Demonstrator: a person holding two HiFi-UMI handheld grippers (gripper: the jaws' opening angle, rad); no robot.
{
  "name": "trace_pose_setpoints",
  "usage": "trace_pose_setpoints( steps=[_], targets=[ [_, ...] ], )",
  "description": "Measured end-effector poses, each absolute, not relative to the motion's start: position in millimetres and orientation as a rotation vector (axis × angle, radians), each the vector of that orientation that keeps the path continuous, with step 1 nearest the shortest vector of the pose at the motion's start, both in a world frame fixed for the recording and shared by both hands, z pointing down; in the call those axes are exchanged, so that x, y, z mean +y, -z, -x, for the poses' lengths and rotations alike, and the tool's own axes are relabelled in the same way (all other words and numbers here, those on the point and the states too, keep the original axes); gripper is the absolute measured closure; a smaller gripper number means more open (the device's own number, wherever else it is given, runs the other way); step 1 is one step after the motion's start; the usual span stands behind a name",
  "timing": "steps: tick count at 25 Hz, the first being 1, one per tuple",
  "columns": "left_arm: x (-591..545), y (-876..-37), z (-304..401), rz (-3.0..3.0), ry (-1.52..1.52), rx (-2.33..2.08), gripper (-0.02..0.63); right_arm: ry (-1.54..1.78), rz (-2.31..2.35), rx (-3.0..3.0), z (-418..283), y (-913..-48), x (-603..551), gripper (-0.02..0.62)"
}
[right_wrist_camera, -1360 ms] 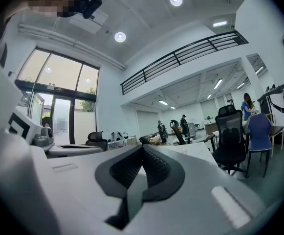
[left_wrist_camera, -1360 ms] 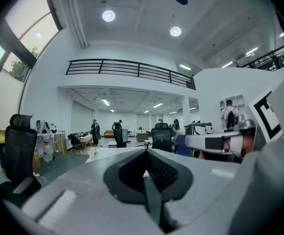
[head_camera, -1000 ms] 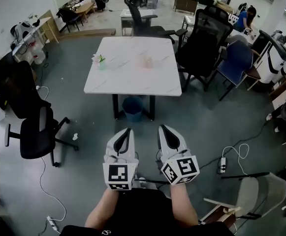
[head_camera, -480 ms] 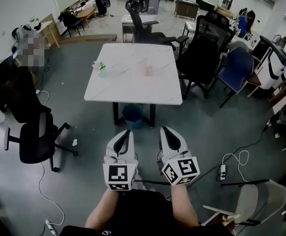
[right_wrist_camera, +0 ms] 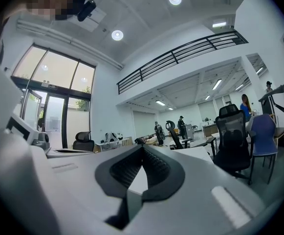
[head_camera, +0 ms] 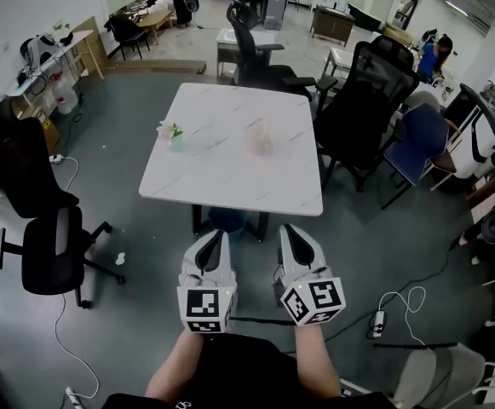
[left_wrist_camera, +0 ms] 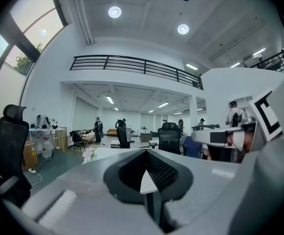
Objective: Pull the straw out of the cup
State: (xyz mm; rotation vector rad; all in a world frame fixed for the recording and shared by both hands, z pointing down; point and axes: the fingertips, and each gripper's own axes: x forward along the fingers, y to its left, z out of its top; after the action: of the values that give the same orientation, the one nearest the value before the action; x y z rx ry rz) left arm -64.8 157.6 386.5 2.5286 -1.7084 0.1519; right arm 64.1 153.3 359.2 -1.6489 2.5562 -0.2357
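Room: open office, white marble table [head_camera: 230, 177] ahead among black chairs [head_camera: 362, 83].
Flower vase [head_camera: 173, 134]: table's left; holds pale blooms.
Left gripper [head_camera: 219, 235]: jaws pressed together, empty, well short of table.
Cup [head_camera: 260, 140]: pinkish, mid-table; straw within too blurred to see.
Straw handling: likely light, thin, crushable; pinch gently near top.
Right gripper [head_camera: 290, 231]: jaws pressed together, empty.

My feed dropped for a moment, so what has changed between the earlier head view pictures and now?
The white table sits nearer and larger in the head view: the person has stepped towards it, carrying both grippers along. Nothing was taken hold of or let go. Unchanged: left gripper and right gripper shut, empty, side by side; pinkish cup and small flower pot in place on the table.
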Motion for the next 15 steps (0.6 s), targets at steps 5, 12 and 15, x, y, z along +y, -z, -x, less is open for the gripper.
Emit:
trace_pose_setpoints(
  steps=[5, 12, 15],
  targets=[
    [85.6, -407.9, 70.1, -2.498, -0.208, -1.683, 0.606, 0.302, 1.673, 2.545, -64.0, -379.8, 80.1, 0.594],
    [-27.8, -414.0, 58.9, -2.523, -0.289, -1.6, 0.606, 0.368, 1.707, 2.529, -63.3, -386.5, -30.3, 0.594],
    [-70.8, -415.4, 53.8, -2.532, -0.296, -1.562, 0.606, 0.389, 1.733, 2.523, -64.6, -388.7, -71.1, 0.594]
  ],
)
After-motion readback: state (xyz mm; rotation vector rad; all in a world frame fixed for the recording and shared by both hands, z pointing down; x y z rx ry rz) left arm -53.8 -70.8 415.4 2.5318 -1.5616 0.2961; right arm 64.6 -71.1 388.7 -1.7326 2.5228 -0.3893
